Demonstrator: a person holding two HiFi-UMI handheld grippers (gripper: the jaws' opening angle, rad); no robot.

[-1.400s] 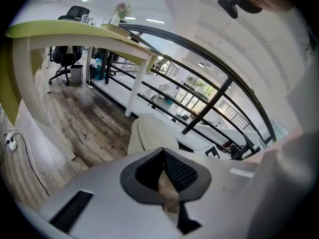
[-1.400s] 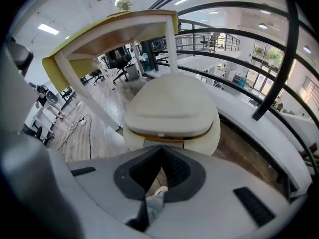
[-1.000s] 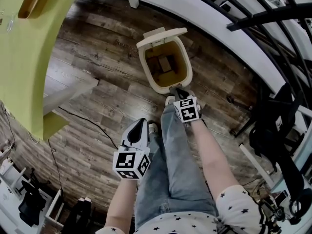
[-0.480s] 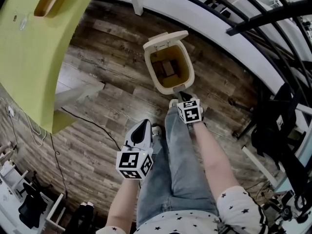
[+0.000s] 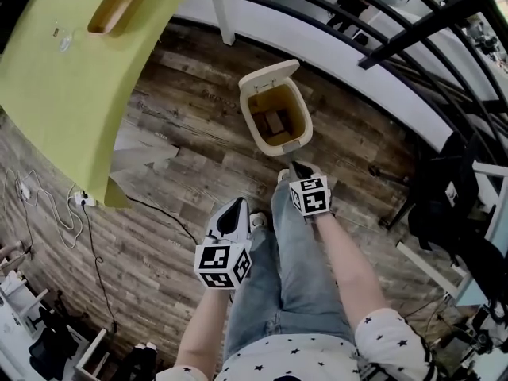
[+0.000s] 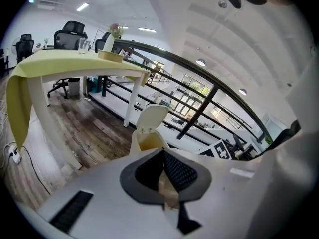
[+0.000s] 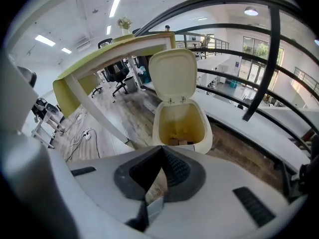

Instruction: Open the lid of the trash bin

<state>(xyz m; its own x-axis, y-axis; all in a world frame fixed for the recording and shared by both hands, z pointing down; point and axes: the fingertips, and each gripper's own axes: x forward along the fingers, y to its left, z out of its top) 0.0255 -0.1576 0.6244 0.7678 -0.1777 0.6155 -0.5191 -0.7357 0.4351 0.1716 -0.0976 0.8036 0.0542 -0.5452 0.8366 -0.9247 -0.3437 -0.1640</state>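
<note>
The cream trash bin [image 5: 295,111] stands on the wood floor with its lid [image 5: 270,71] swung up and open; some brown scraps lie inside. My right gripper [image 5: 299,167] is shut and empty, its tip a short way in front of the bin's near rim, not touching it. In the right gripper view the open bin [image 7: 204,131] and upright lid [image 7: 174,76] sit straight ahead of the right gripper [image 7: 162,149]. My left gripper [image 5: 232,211] hangs shut and empty farther back, beside my leg. Its own view shows the bin [image 6: 141,142] beyond the left gripper [image 6: 162,152].
A table with a yellow-green cloth [image 5: 79,62] and white legs stands left of the bin. Cables and a power strip [image 5: 79,202] lie on the floor at the left. A black railing [image 5: 413,38] curves behind the bin, and dark chair gear [image 5: 444,205] is at the right.
The right gripper has drawn back from the bin's front rim, leaving a small gap. The head view has pulled away, so the bin looks smaller. The lid stays open.
</note>
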